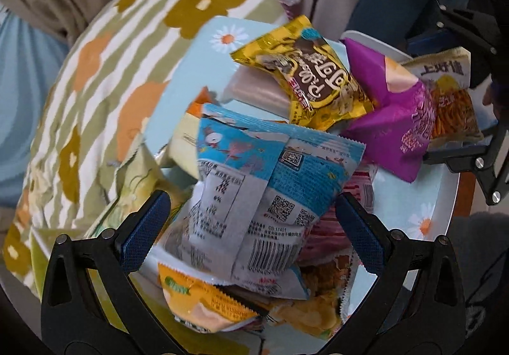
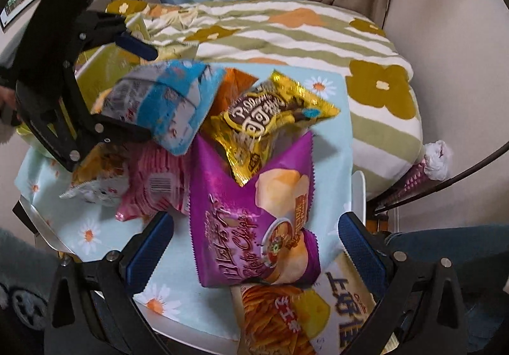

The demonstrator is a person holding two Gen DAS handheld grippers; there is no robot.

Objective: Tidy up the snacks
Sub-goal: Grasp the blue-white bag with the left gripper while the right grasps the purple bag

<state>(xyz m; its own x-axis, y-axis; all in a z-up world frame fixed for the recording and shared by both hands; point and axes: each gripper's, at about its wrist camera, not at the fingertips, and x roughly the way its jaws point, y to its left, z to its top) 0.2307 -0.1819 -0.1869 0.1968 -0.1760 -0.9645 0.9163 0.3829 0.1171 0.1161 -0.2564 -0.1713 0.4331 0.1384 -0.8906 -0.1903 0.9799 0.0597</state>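
Blue-padded left tool [image 1: 251, 215] is spreading wide around a crinkly blue-and-white snack packet [image 1: 264, 196] atop the pile on the daisy-print worktop [image 1: 423, 212]; right tool [image 2: 254, 247] is gaping over a purple crisp bag [image 2: 251, 221].

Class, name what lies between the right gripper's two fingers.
The purple chip bag lies between the right gripper fingers, untouched, jaws open; shown in the right wrist view.

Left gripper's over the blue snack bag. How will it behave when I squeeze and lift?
The blue snack bag looks puffed, so probably light and crushable. Its glossy film may slip between the open left gripper pads. It lies atop other packets, so lifting may shift them.
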